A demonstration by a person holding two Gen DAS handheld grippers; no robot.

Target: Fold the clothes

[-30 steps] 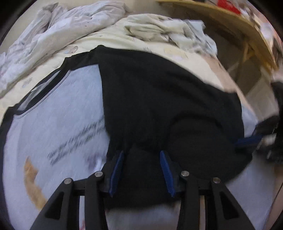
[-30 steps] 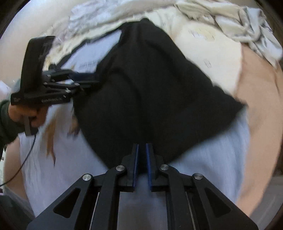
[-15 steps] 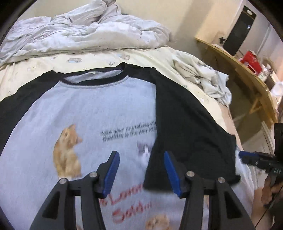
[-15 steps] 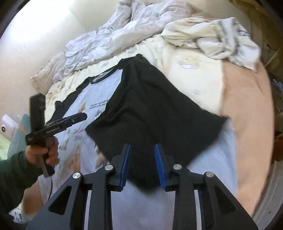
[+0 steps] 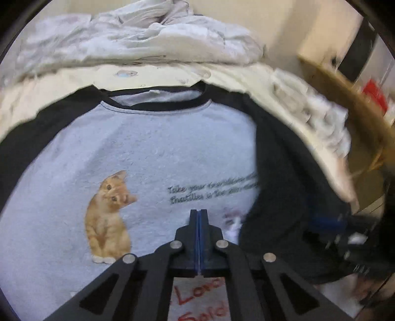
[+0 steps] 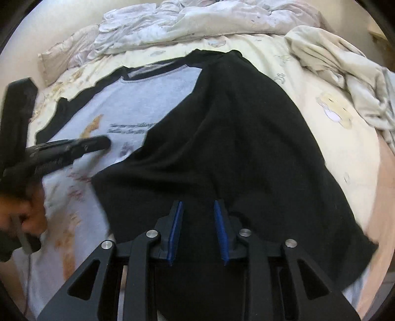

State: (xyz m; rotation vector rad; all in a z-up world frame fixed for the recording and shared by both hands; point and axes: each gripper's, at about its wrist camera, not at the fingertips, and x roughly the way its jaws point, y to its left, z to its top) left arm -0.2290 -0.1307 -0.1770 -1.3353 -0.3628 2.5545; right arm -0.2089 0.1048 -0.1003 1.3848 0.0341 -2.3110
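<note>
Shirt [image 5: 153, 153] lies flat on bed [image 6: 328, 138], black sleeve [image 6: 222, 138] folded across toward 3 o'clock; left gripper [image 5: 199, 217] pinched empty, right gripper [image 6: 197, 217] part-open, clamping nothing, above sleeve hem.

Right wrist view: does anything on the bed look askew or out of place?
Nothing damaged. The T-shirt lies flat with its black sleeve folded across the grey front, slightly skewed; crumpled bedding is heaped behind it.

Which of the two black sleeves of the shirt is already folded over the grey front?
It is the black sleeve under the right gripper; it covers part of the grey front and hides the end of the printed text. The other sleeve lies spread outward.
</note>
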